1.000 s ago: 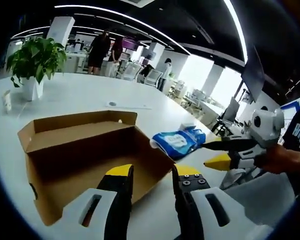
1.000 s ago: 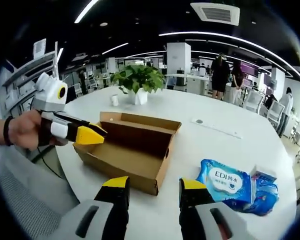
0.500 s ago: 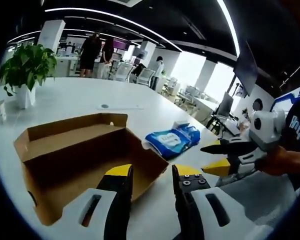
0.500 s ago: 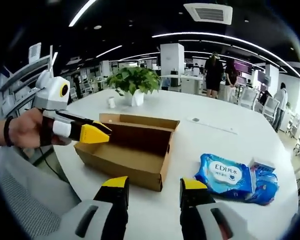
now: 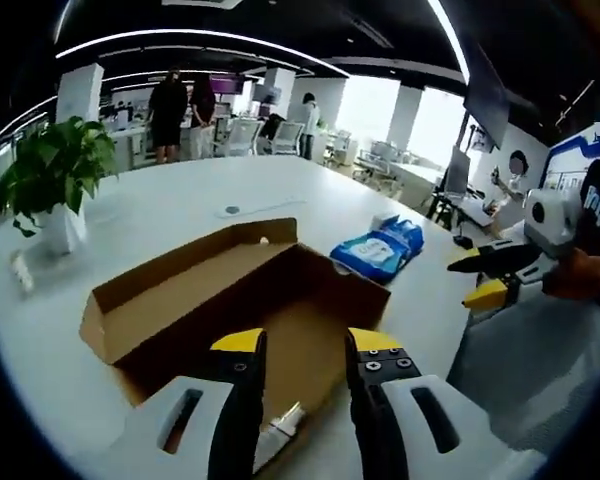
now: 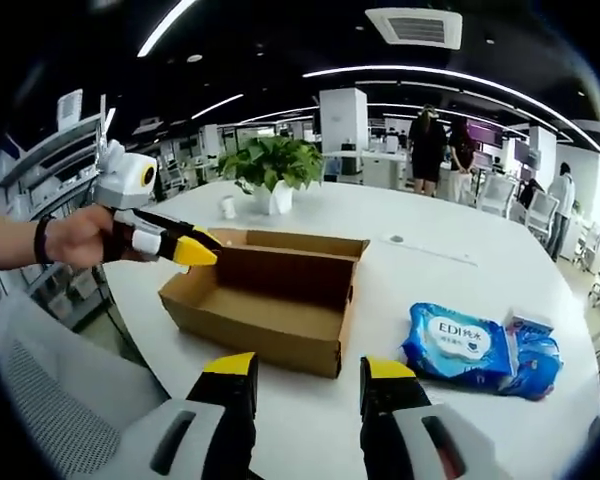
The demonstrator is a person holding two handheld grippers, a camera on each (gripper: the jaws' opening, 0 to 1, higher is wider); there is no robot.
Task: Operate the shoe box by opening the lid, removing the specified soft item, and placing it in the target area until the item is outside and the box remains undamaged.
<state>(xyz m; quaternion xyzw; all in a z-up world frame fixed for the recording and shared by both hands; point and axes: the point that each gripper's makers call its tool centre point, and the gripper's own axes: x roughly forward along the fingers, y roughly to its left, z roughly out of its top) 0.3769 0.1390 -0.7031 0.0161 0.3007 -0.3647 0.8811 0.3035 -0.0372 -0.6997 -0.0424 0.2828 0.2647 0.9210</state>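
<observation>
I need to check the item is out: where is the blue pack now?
The blue pack lies on the white table, outside the box, to its right in the right gripper view.

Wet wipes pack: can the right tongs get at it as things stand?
Probably yes. The wet wipes pack lies on the white table beside the cardboard box, just ahead-right of the open right tongs, with nothing between them.

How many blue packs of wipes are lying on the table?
2, as far as I can tell: the front wipes pack lies on the white table beside the open cardboard box, and a second blue pack lies partly under it. More could be hidden beneath.
</observation>
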